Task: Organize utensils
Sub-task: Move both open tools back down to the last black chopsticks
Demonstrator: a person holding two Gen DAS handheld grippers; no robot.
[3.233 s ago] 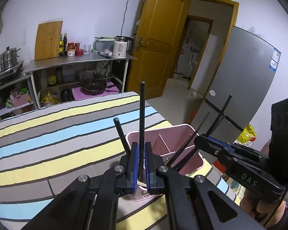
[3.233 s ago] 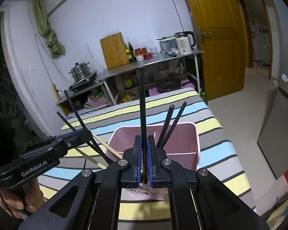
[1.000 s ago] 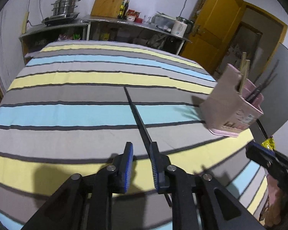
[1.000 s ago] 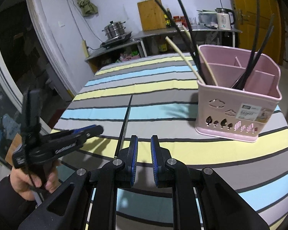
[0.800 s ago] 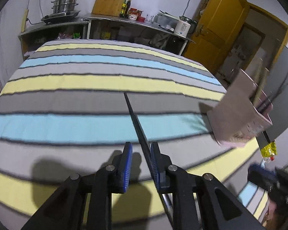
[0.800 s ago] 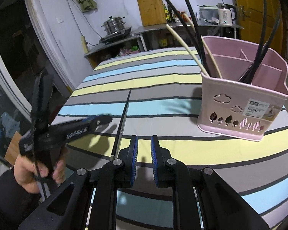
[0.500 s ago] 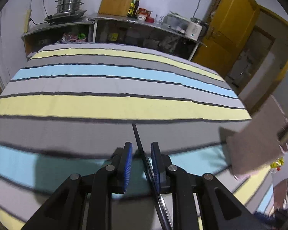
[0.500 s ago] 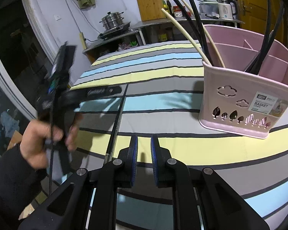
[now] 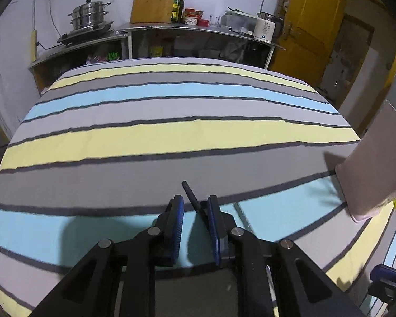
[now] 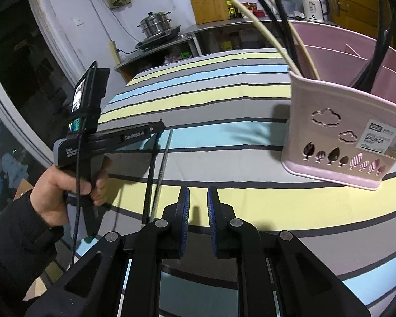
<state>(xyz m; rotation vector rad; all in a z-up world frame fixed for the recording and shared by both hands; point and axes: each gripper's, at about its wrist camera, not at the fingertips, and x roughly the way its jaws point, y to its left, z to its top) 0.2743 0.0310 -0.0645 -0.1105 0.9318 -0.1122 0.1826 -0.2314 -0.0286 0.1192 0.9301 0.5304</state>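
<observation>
While my left tool stands part open over the striped tabletop, a black chopstick lies between its pads, near the right one; no clamping shows. My right tool, also part open, holds nothing. Left of the pink basket lies a second, grey chopstick. I judge both sticks light, stiff, slick and thin; grip near the thick end, squarely across the shaft.
</observation>
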